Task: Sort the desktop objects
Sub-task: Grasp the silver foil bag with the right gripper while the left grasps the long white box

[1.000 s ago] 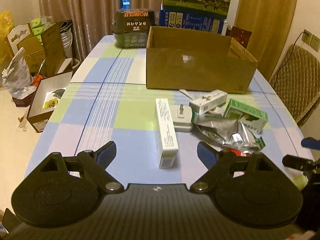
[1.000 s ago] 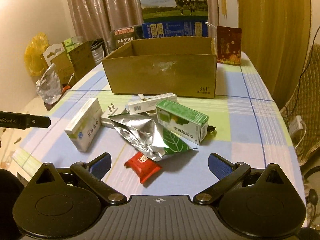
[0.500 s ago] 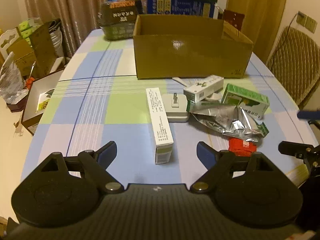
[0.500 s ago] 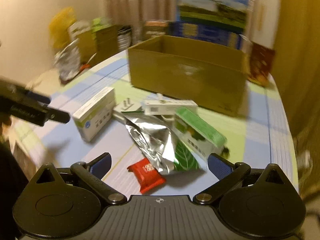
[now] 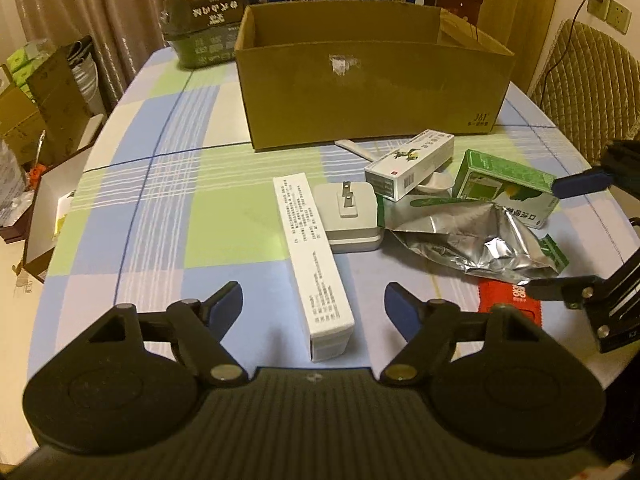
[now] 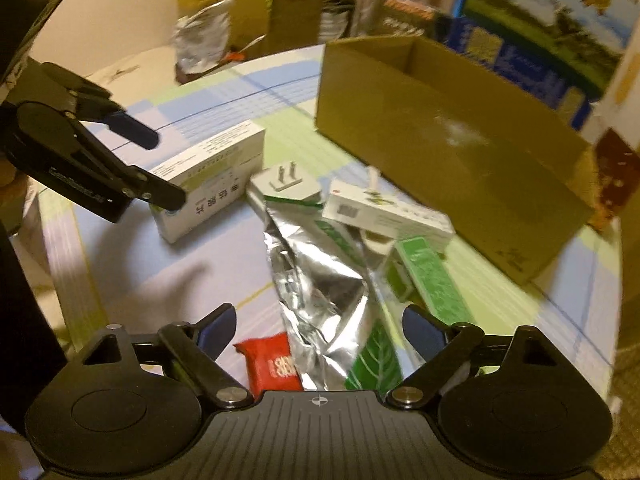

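Observation:
A long white box (image 5: 316,260) lies on the checked tablecloth, and its near end sits between the fingers of my left gripper (image 5: 314,308). The jaws are closing and the pads stand clear of the box. My right gripper (image 6: 320,328) hangs tilted over a silver foil bag (image 6: 320,280) and a red packet (image 6: 272,364). Its jaws are closing too, with the bag between them untouched. Around these lie a white charger plug (image 5: 348,216), a small white carton (image 5: 412,162) and a green carton (image 5: 504,184). Behind them stands an open cardboard box (image 5: 372,92).
A white spoon (image 5: 434,180) lies under the small carton. A dark food tub (image 5: 204,20) and milk cartons stand at the table's far end. A quilted chair (image 5: 588,92) is at the right, and boxes and bags stand on the floor at the left.
Both grippers have come forward and lower toward the pile. The right one has rolled, tilting its view. Both pairs of jaws have narrowed a little.

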A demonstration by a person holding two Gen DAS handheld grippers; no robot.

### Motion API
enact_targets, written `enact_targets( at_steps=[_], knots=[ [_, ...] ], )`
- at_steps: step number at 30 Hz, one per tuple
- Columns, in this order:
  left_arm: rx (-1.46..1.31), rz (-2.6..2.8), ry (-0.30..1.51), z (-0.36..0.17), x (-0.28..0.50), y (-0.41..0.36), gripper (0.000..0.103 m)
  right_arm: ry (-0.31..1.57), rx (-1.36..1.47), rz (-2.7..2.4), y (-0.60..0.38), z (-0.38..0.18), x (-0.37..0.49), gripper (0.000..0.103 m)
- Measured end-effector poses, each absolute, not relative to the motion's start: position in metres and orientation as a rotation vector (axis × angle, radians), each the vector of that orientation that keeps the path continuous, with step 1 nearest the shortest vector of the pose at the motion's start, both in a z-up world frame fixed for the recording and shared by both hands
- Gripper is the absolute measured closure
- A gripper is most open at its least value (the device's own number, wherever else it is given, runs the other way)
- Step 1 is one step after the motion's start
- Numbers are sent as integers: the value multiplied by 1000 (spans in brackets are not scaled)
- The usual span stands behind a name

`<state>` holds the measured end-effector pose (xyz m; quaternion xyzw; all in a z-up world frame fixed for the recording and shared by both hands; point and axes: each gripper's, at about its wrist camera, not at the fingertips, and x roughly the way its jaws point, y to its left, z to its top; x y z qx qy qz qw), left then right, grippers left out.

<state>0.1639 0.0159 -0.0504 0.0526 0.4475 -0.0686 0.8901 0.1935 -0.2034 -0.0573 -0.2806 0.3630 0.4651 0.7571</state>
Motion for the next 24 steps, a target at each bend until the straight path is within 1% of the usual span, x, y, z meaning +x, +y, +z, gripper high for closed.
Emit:
enact_targets(
  at_steps=[5, 7, 16, 18, 20, 24],
  knots=[
    [112, -153, 950, -59, 176, 14, 48, 829, -685, 1048, -186, -71, 209, 17],
    [111, -159, 958, -62, 179, 13, 53, 840, -715, 1058, -179, -75, 212, 17],
    [114, -169, 982, -70, 188, 12, 55, 909, -779, 1068, -158, -95, 234, 17],
    [113, -173, 985, -71, 190, 13, 55, 916, -794, 1074, -157, -97, 236, 20],
    [115, -172, 985, -71, 190, 13, 55, 922, -817, 1076, -155, -101, 238, 25],
    [117, -173, 985, -72, 193, 14, 55, 940, -823, 1076, -154, -107, 243, 28]
  ],
)
